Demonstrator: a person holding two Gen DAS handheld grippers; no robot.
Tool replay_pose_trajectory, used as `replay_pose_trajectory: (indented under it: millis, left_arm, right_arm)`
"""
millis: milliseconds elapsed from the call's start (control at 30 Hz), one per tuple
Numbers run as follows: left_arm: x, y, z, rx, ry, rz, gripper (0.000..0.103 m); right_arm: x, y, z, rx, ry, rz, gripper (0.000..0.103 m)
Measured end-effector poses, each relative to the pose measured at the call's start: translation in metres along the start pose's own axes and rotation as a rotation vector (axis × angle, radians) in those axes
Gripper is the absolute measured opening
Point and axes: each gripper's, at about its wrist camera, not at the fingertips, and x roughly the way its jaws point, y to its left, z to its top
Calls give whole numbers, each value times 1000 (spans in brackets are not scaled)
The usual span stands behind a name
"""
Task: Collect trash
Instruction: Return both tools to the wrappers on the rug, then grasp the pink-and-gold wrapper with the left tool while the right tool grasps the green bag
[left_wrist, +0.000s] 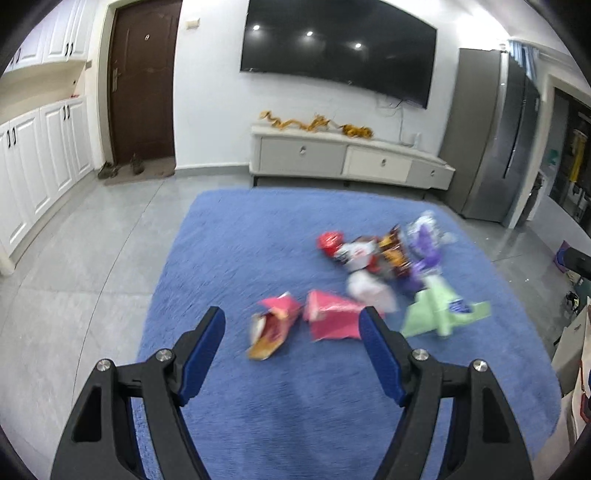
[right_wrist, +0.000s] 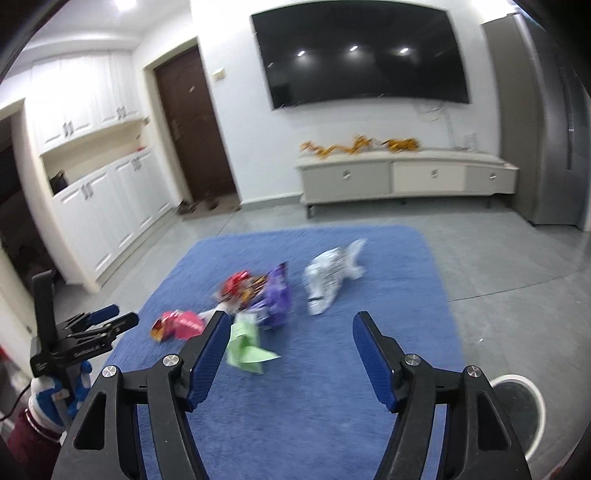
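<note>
**Left wrist view: open tools over a rug strewn with wrappers**

Left wrist camera looks down past the left tool (left_wrist: 291, 325), its blue-padded fingers (left_wrist: 201, 354) spread wide with nothing between them, over a blue rug (left_wrist: 229, 258). Just beyond the fingertips, blurred, lie a torn pink and yellow snack bag (left_wrist: 271, 328) and a pink packet (left_wrist: 330, 317) side by side. To their right sits a pale green wrapper (left_wrist: 439, 314), and behind it a tight heap: a white scrap (left_wrist: 369, 290), a red and white packet (left_wrist: 347, 249), a dark brown and yellow bag (left_wrist: 395, 251) and a purple wrapper (left_wrist: 424, 243).

From the right wrist camera, the right tool (right_wrist: 288, 325) also stands open and empty above the same rug (right_wrist: 332, 387); a white-rimmed bin (right_wrist: 532, 406) shows at its right edge. The green wrapper (right_wrist: 245, 345) lies just past the left fingertip, the pink pieces (right_wrist: 179, 323) further left, the purple wrapper (right_wrist: 277, 299) and red packet (right_wrist: 236, 284) behind. A silver foil bag (right_wrist: 330, 277) rests apart from the heap, to its right. The left tool (right_wrist: 110, 317) appears at the frame's left edge, on a black handle.

Beyond the rug runs a grey tiled floor (left_wrist: 74, 277), then a low white TV cabinet (left_wrist: 351, 158) topped with gold tinsel (left_wrist: 317, 123), a dark wall-mounted television (left_wrist: 340, 51), a brown door (left_wrist: 142, 85), white cupboards (left_wrist: 44, 155) and a steel refrigerator (left_wrist: 491, 136).
</note>
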Motion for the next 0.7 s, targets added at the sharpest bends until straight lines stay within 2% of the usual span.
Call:
replay_pose_trajectory:
  millis: [267, 567, 700]
  left_arm:
    - [40, 18, -9, 6, 69, -19, 74]
    - [72, 27, -3, -5, 115, -39, 73]
    - [86, 28, -5, -10, 152, -52, 63]
  right_arm:
    - [68, 29, -10, -56, 121, 87, 73]
    - [114, 31, -18, -63, 207, 119, 74]
    - [125, 30, -24, -63, 229, 135, 74]
